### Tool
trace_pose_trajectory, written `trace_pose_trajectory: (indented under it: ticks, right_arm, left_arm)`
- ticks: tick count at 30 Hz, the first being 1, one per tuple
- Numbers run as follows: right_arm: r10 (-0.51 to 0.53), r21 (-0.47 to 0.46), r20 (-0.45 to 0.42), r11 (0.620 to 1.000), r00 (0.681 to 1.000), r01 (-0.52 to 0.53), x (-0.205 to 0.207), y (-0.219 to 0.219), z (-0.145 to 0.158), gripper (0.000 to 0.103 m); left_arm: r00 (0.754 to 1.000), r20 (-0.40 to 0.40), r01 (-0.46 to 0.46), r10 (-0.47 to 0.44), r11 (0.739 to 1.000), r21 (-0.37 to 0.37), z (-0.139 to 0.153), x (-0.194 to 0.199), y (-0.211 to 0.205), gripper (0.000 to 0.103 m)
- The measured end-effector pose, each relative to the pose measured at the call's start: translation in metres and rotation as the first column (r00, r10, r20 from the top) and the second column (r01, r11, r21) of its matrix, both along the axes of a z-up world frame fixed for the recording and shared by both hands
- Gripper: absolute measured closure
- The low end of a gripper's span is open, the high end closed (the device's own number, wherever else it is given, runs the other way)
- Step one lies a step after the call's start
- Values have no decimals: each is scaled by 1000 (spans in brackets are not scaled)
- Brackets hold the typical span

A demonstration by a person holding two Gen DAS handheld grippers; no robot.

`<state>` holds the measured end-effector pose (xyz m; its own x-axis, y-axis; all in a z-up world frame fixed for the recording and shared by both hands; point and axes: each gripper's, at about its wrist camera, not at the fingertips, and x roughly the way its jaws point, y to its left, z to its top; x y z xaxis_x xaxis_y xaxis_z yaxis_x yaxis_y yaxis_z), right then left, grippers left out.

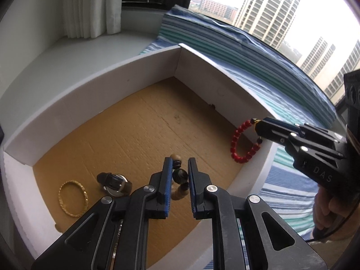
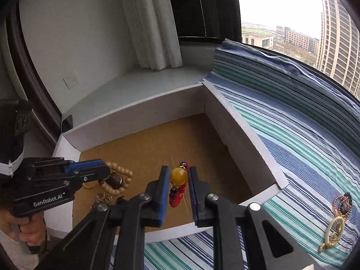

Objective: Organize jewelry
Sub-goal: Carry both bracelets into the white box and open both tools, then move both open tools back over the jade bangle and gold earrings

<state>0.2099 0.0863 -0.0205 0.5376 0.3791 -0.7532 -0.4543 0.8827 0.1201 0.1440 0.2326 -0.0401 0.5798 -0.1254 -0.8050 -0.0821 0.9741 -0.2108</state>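
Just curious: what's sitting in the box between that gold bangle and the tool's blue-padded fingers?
A watch with a dark strap lies on the cardboard floor between the gold bangle and the left gripper, seen in the left wrist view.

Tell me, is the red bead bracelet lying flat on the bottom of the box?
No, the red bead bracelet hangs in the air from the right gripper, above the cardboard floor of the box.

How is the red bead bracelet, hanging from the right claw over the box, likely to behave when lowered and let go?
The red bead bracelet hangs as a drooping loop from the right claw, so it is probably floppy and would collapse flat. Its round beads may roll slightly on the box floor, though the string should limit that.
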Motion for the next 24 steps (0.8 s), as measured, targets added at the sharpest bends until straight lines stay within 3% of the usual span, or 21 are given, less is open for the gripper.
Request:
trace_pose_trajectory:
  ticks: [1, 2, 4, 5, 9, 13, 19, 24]
  right_arm:
    - [-4, -9, -11, 1000, 1000, 4, 5, 1, -5, 84]
    - [-17, -7, -8, 1000, 1000, 17, 9, 1, -5, 84]
    - [-55, 29, 14, 998, 998, 54, 9, -9, 5, 66]
    - [-68, 66, 29, 996, 997, 66, 6, -17, 15, 65]
    - [-114, 98, 156, 990, 981, 100, -29, -50, 61, 64]
    - [-164, 104, 239, 984, 957, 143, -75, -87, 81, 52]
    - [-260, 45, 232, 965, 937, 257, -142, -145, 49, 51]
    - [-400, 34, 171, 916, 901, 400, -191, -201, 13, 51]
  left_arm:
    - [1000, -1, -11, 11, 1000, 26, 0, 0, -1, 80]
    - [1000, 6, -24, 23, 999, 45, 2, -2, -1, 60]
    - [997, 61, -45, 41, 997, 60, 15, -12, -2, 37]
    - [995, 91, -53, 46, 996, 75, 23, -18, -3, 32]
    - [983, 183, -59, 33, 988, 140, 49, -42, -21, 23]
    - [970, 243, -32, -10, 986, 166, 55, -68, -60, 9]
    - [972, 209, 75, -103, 988, 138, 33, -91, -126, 9]
    - [971, 174, 136, -163, 978, 157, 20, -97, -168, 9]
